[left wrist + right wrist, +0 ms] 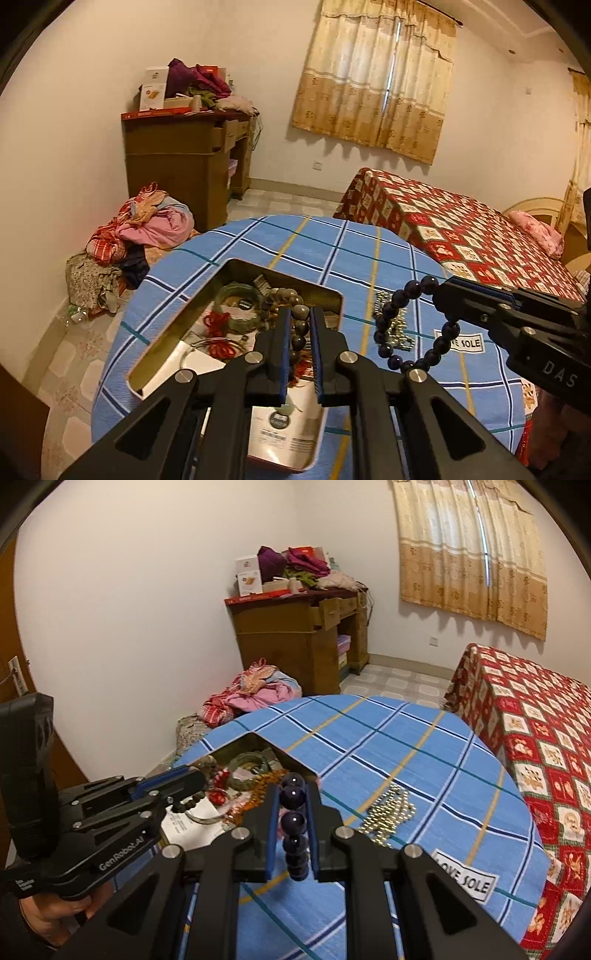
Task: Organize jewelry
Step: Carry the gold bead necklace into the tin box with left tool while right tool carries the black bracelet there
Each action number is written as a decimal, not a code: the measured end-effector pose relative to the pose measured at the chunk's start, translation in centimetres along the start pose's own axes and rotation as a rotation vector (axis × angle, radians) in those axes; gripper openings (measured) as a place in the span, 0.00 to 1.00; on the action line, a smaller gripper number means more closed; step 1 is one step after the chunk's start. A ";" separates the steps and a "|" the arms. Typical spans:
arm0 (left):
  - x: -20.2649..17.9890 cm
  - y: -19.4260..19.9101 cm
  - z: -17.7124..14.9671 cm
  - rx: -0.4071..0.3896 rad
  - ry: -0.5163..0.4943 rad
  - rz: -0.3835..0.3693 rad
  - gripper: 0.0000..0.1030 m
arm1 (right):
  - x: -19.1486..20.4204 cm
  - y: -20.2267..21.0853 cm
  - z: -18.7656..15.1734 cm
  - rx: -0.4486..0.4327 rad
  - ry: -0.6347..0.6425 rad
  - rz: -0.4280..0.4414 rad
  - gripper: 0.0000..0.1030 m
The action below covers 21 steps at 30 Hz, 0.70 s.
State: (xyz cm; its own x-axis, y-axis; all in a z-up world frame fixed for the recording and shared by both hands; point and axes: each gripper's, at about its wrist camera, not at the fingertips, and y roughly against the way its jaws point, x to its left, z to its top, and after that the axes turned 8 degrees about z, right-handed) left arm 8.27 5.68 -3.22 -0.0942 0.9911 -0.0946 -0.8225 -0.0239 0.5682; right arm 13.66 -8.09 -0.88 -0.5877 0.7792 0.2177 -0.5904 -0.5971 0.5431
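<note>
An open metal tin (334, 295) of jewelry sits on the round table with a blue checked cloth (369, 258). My left gripper (299, 314) is shut on a grey-brown bead bracelet (300, 328) and holds it over the tin. My right gripper (293, 790) is shut on a dark purple bead bracelet (293, 821), held above the cloth right of the tin; it hangs as a loop in the left wrist view (391, 306). A gold bead necklace (391, 812) lies on the cloth. The tin (295, 762) holds a green bangle (249, 768) and red cord pieces (218, 321).
A bed with a red patterned cover (461, 229) stands to the right. A wooden desk (184, 162) with clutter stands by the far wall. A pile of clothes (147, 225) lies on the tiled floor left of the table.
</note>
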 end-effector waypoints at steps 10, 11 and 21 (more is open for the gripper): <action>2.8 -0.4 0.4 -0.005 0.033 0.057 0.09 | 2.3 -1.7 0.3 0.011 0.039 0.057 0.16; 3.1 -0.4 0.4 -0.004 0.037 0.062 0.09 | 2.5 -2.0 0.3 0.015 0.040 0.064 0.16; 4.8 -2.5 -0.3 0.049 0.056 0.105 0.09 | 4.4 -4.1 -0.1 0.047 0.038 0.121 0.16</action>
State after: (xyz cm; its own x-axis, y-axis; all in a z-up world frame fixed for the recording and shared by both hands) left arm 9.66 10.43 -5.33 -0.2107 0.9745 -0.0772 -0.7781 -0.1194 0.6166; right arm 13.43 -2.27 -2.26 -0.6738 0.6940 0.2535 -0.4882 -0.6758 0.5522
